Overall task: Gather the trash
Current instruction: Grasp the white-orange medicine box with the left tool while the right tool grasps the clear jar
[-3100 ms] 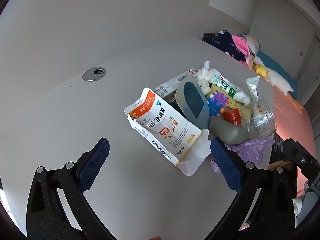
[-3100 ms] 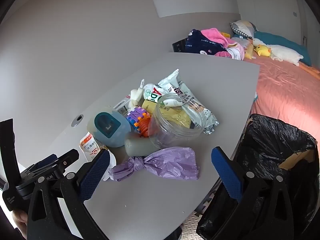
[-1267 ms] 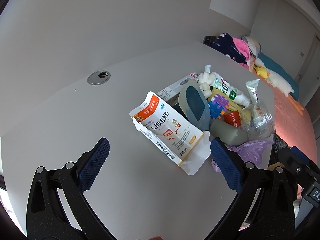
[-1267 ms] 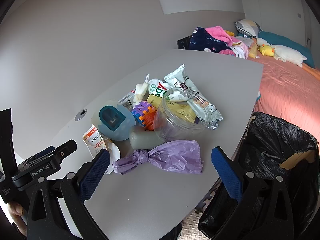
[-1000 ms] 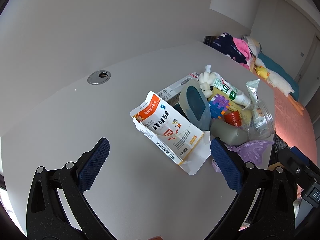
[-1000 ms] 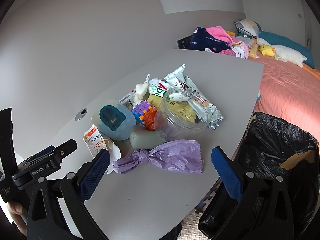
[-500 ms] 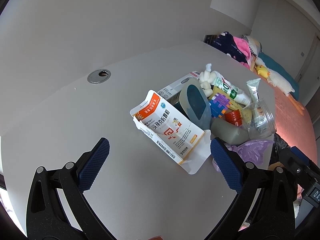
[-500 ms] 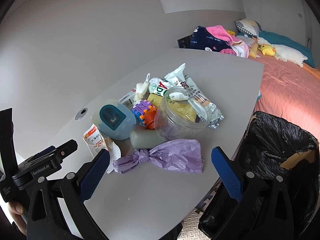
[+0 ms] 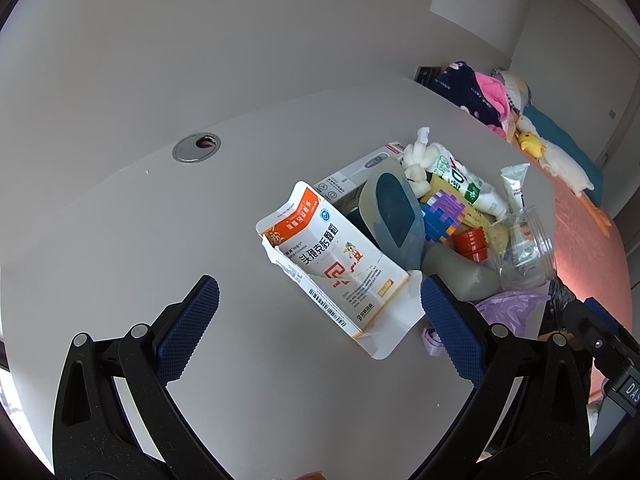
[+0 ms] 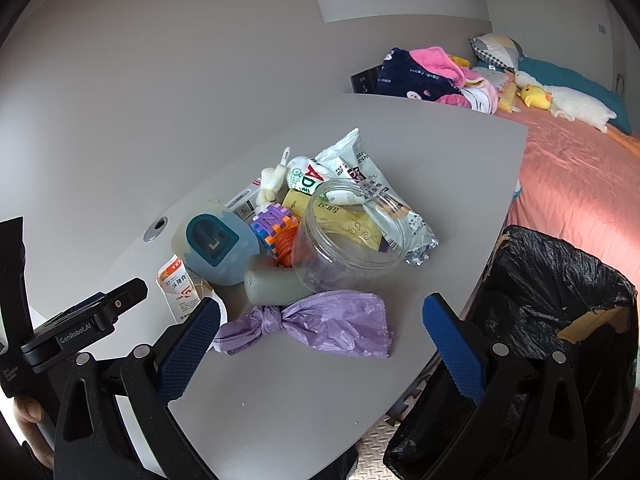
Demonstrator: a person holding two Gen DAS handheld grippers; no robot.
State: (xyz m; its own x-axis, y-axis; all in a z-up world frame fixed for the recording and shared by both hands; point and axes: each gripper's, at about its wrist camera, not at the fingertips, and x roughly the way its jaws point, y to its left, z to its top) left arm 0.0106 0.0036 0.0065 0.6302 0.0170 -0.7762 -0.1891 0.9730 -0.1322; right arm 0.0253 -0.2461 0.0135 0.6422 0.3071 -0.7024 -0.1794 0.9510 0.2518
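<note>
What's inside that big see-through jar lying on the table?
The clear jar lies on its side with its mouth open and looks empty. The yellow packet and silver wrapper seem to show through from behind it. Its far wall is hard to make out.

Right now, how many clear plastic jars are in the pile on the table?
1. The clear jar lies on its side at the pile's edge nearest the bin, behind the purple bag. Others could be hidden underneath.

Readable text: medicine box (image 9: 334,264) carries large "头孢克肟颗粒" plus a barcode. White bottle (image 10: 306,178) shows red "AD". Left gripper's housing (image 10: 86,326), seen from the right wrist, reads "GenRobot.AI". Snack wrapper (image 10: 374,184) print too small to read.
</note>
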